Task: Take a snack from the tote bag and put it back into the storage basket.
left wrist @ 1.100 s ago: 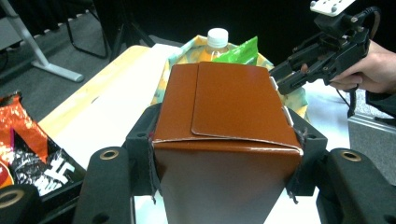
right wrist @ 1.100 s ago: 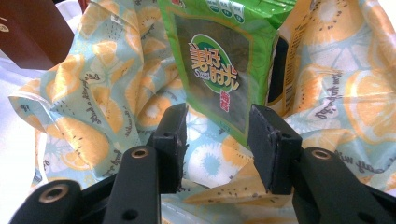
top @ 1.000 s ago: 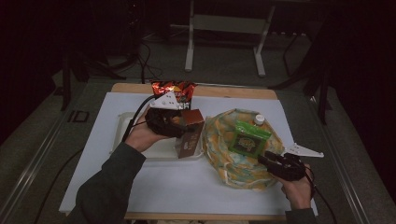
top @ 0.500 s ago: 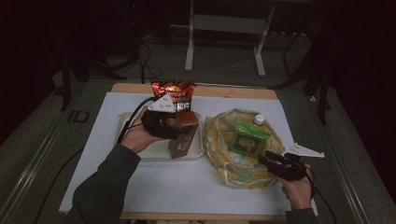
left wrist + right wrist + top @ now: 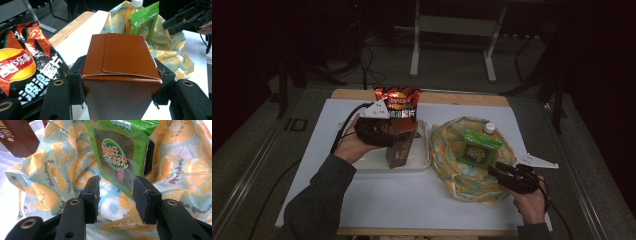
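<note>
My left gripper (image 5: 120,82) is shut on a brown carton (image 5: 120,57), its pads pressing on both sides just under the folded top. From above, the carton (image 5: 399,152) hangs tilted over the white tray (image 5: 372,165). My right gripper (image 5: 116,195) is open at the near rim of a lemon-print cloth bag (image 5: 50,175). A green snack packet (image 5: 117,152) stands in the bag just beyond the jaws, untouched. In the high view the right gripper (image 5: 494,170) sits at the bag's (image 5: 447,150) front right edge.
A red and black chip bag (image 5: 398,100) stands behind the tray, close to the left gripper. A white-capped bottle (image 5: 489,128) stands in the cloth bag behind the green packet (image 5: 479,147). A white sheet (image 5: 412,200) covers the tabletop, bare at the front.
The left hand has carried the carton a little to the left and lower over the tray. The right gripper has stayed put at the bag's rim.
</note>
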The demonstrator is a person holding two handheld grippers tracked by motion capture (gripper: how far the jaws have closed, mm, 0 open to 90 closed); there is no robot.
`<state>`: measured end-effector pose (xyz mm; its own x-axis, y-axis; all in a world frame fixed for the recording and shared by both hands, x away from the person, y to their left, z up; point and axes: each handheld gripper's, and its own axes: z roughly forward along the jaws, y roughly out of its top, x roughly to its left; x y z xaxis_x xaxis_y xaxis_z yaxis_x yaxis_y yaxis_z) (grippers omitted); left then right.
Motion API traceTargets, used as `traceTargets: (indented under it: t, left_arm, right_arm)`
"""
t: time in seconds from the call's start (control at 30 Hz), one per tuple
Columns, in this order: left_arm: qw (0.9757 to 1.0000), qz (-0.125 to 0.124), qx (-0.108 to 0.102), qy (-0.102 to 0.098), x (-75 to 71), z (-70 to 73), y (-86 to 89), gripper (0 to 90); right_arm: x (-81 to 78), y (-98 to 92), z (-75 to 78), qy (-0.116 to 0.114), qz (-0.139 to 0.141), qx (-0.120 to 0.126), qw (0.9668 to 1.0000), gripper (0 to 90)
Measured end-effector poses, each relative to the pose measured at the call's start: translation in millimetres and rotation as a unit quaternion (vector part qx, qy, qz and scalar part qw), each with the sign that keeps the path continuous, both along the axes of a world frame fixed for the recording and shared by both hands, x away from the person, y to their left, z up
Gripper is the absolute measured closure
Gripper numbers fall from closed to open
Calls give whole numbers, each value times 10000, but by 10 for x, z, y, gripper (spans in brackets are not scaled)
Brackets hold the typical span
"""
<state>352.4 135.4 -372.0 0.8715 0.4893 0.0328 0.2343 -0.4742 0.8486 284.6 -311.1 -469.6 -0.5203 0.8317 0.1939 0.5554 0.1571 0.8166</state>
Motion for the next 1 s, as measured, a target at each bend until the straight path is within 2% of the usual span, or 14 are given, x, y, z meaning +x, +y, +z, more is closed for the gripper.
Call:
traceTargets:
  t: [0.3,0.4,0.53,0.8,0.87,1.0]
  left_arm:
    - [9999,76,106,-51,15,-18,79,420]
    - [9995,161,254,-87,23,-26,131,420]
    - [9993,226,304,-64,21,-41,199,420]
    - [9985,196,498,-88,-7,-40,259,420]
    - [9986,170,500,-60,-6,-49,251,420]
    - [9979,68,643,-56,6,-80,198,420]
  right_arm:
    - [2,-1,-5,17,-6,18,10000,570]
    - [0,-4,-3,15,-6,18,10000,569]
    - [3,-6,-6,17,-6,14,10000,569]
    - [5,4,-11,18,-1,-2,10000,567]
    - [5,10,-13,25,2,-5,10000,565]
    - [8,17,-20,15,20,-11,10000,564]
